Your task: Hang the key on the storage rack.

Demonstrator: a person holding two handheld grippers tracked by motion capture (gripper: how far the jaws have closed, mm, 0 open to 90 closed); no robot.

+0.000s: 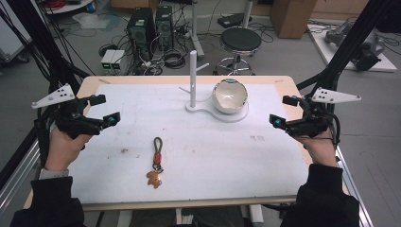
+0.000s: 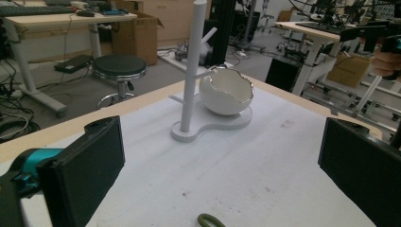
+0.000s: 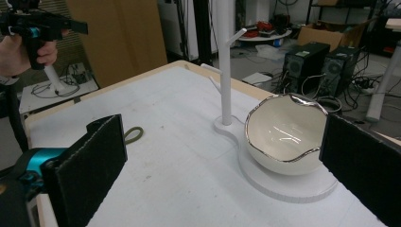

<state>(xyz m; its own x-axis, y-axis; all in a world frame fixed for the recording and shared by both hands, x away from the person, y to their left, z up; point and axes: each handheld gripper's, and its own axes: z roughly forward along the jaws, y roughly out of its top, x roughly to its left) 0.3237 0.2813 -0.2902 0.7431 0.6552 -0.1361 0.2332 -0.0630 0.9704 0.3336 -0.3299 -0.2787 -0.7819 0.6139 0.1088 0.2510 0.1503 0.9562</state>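
A keychain [image 1: 156, 163] with an olive loop, a red piece and a brown charm lies on the white table mat, front of centre. Its loop also shows in the left gripper view [image 2: 211, 221] and beside the left jaw in the right gripper view [image 3: 133, 134]. A white peg stand [image 1: 192, 71] [image 2: 191, 71] [image 3: 226, 66] rises at the back. A white eggshell-shaped bowl [image 1: 229, 96] [image 2: 226, 91] [image 3: 283, 135] rests on the stand's base. My left gripper [image 1: 105, 109] [image 2: 222, 175] hovers open and empty at the left edge. My right gripper [image 1: 283, 110] [image 3: 227, 170] is open and empty at the right edge.
The wooden table edge [image 1: 189, 79] frames the mat [image 1: 213, 151]. Behind the table stand a black stool [image 1: 239, 41], computer towers [image 1: 151, 26], loose cables and a cardboard box [image 1: 293, 16]. Black frame struts [image 1: 350, 42] run down both sides.
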